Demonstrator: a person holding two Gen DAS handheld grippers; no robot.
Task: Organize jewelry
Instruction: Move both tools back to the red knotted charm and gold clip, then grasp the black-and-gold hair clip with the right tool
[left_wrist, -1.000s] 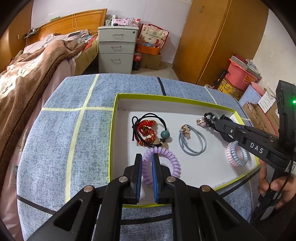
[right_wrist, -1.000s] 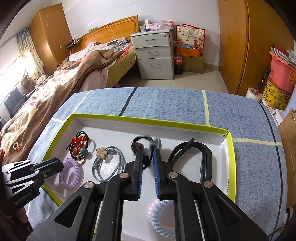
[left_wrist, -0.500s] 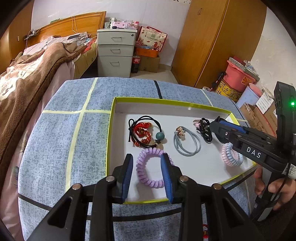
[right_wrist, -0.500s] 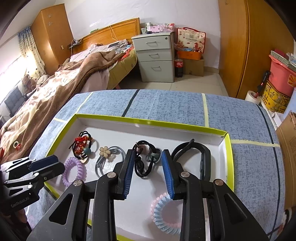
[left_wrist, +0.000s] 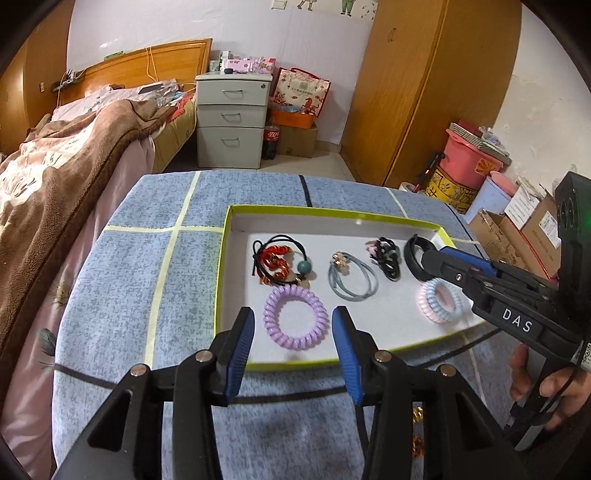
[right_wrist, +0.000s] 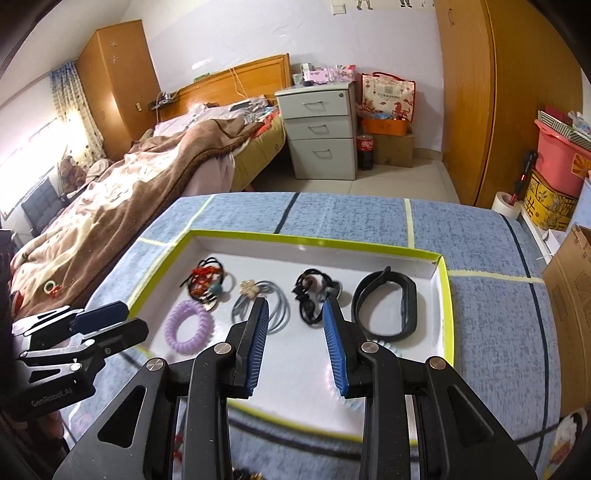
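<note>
A white tray with a yellow-green rim (left_wrist: 224, 258) (right_wrist: 445, 295) lies on the blue cloth. In it lie a purple coil tie (left_wrist: 294, 323) (right_wrist: 189, 331), a red-and-black tie with a teal bead (left_wrist: 280, 263) (right_wrist: 207, 282), a grey tie with a flower (left_wrist: 351, 277) (right_wrist: 273, 299), a black tie (left_wrist: 386, 256) (right_wrist: 314, 291), a black band (right_wrist: 388, 308) and a pink-blue coil tie (left_wrist: 439, 300). My left gripper (left_wrist: 293, 334) is open and empty just short of the purple coil. My right gripper (right_wrist: 295, 328) is open and empty above the tray's front.
A bed with a brown blanket (left_wrist: 55, 166) lies left of the table. A grey drawer unit (left_wrist: 231, 118) and a wooden wardrobe (left_wrist: 424, 92) stand behind. Boxes and a pink bin (left_wrist: 469, 155) are at the right. Small red-gold items (left_wrist: 417, 417) lie below the table's front edge.
Both grippers opened and drew back and up. The left let go of the purple coil tie, the right let go of the black tie; both ties now lie in the tray.
</note>
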